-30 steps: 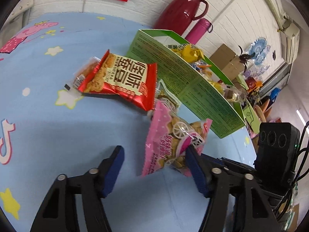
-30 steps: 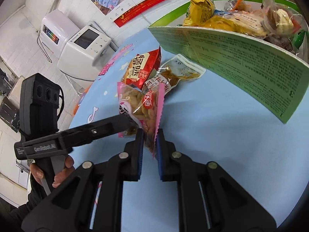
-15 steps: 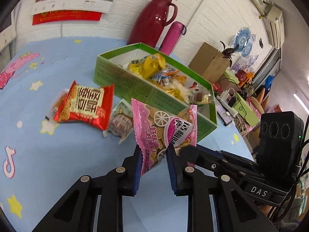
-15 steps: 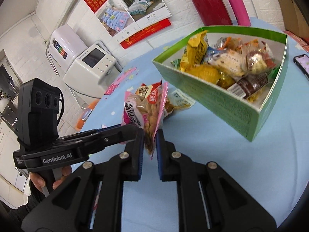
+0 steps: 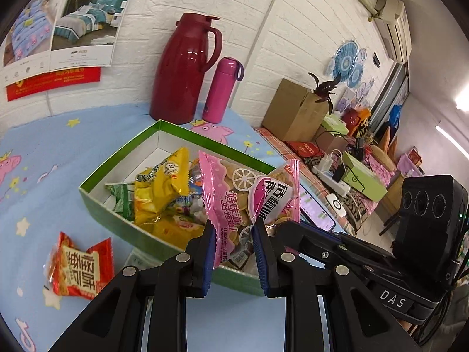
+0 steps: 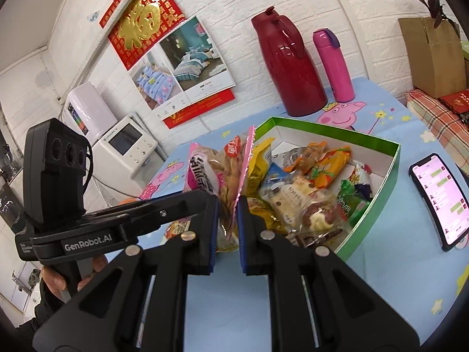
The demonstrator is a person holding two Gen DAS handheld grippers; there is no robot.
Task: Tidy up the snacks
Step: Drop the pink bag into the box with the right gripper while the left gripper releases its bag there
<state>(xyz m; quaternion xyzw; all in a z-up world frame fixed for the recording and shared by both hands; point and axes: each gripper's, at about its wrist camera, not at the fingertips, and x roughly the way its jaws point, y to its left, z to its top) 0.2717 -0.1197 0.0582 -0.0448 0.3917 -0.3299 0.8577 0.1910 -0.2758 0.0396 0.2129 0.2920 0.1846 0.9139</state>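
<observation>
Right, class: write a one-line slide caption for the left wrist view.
Both grippers pinch a pink biscuit packet above the green cardboard snack box.

A table under a blue cartoon cloth (image 5: 88, 123) carries a green box (image 5: 123, 223) of snacks, a red packet (image 5: 79, 267) just beside it, a red jug (image 5: 181, 70) and pink flask (image 5: 221, 91) at the wall, and a phone (image 6: 439, 199).
</observation>
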